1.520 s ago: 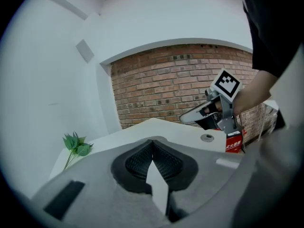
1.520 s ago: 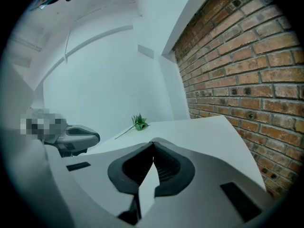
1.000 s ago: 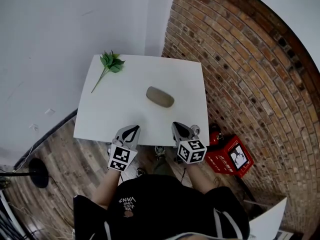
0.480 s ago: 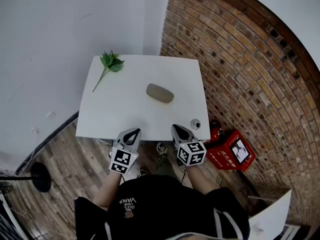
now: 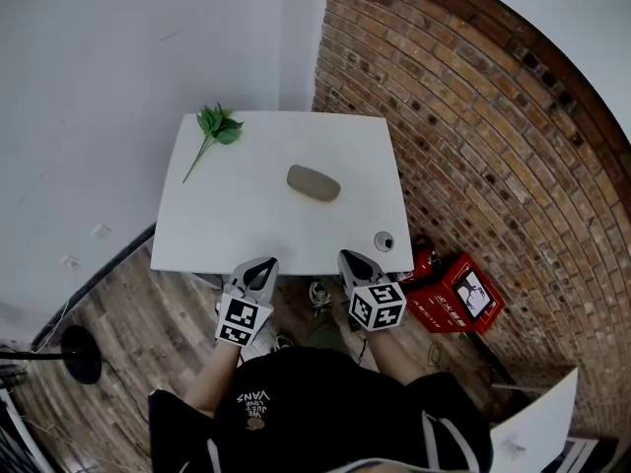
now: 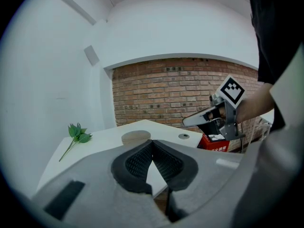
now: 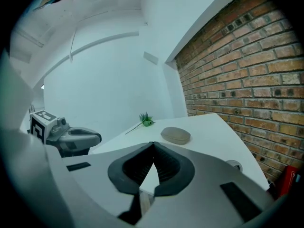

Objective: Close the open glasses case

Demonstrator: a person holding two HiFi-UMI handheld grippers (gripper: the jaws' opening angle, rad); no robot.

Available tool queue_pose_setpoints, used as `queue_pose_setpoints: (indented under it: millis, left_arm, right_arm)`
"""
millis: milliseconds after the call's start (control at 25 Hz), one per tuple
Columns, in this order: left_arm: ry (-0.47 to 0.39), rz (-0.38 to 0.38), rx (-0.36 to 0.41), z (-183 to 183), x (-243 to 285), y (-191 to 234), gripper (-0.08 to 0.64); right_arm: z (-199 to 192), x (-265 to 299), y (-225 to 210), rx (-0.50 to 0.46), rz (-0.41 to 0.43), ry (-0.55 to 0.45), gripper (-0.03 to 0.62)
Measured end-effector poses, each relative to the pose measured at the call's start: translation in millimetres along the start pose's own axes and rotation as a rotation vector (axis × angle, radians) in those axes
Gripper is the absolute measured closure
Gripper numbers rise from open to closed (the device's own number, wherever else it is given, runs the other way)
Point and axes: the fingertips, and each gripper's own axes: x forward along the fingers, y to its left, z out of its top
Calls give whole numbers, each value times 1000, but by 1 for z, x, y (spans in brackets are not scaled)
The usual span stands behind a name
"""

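On the middle of the white table (image 5: 227,227) lies the glasses case (image 5: 314,182), a grey oval that reads as one smooth, rounded lump with no raised lid. Judged from that shape, the closing step looks already done, though the head view is too distant to show the seam.

Both claws hang off the near edge of the table, well apart from the case. The left gripper (image 5: 264,263) has its claw pressed together on nothing, the ribbed pads meeting at the tips. The right gripper (image 5: 348,257) is the same: pinched shut and empty.

If the case is truly shut, nothing more is called for than keeping clear of it. If the lid only rests down, the next move would be a reach across the table and a downward press with a closed claw on the top of the case, with the other claw steadying its side so it does not slide.

Only the head view shows the whole layout: the leafy sprig (image 5: 218,125) at the far left corner, a small round disc (image 5: 384,240) near the right front corner, and a red box (image 5: 455,300) on the floor beside the brick wall (image 5: 473,146). The right gripper view gives the low side look at the case that the head view lacks, and there its profile is a single closed dome. The left gripper view shows just the top of the case above its own jaws.
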Motion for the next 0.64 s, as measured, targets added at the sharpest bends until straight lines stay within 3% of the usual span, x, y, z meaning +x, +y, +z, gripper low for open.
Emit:
queue_pose_setpoints:
  millis: [640]
  left_arm:
    - [22, -6, 16, -2, 6, -4, 551]
  right_arm:
    - [3, -3, -2, 26, 18, -15, 594]
